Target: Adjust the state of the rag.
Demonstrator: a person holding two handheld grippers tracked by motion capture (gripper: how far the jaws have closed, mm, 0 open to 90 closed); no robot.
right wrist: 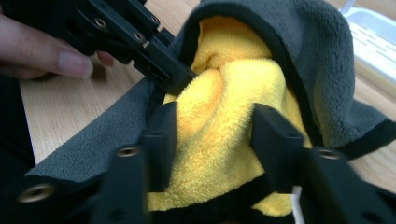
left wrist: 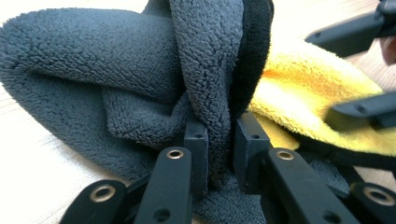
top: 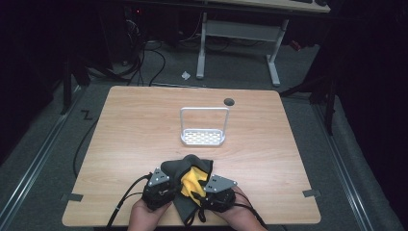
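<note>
The grey-and-yellow cloth (top: 190, 180) is being bunched at the table's near edge, a grey fold being pinched tight in the left gripper (left wrist: 219, 140) while yellow pile is being straddled by the half-open right gripper (right wrist: 215, 135), so a deeper bite before closing is probably being called for.

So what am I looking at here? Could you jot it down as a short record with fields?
Setting: wooden table, seen from above
Main item: grey cloth with a yellow inner side, bunched near the table's front edge
Left gripper: jaws pinching a fold of the grey side
Right gripper: jaws either side of the yellow side, grip unclear
Hands: left hand and right hand at the front edge
Also there: white wire rack, mid-table
</note>
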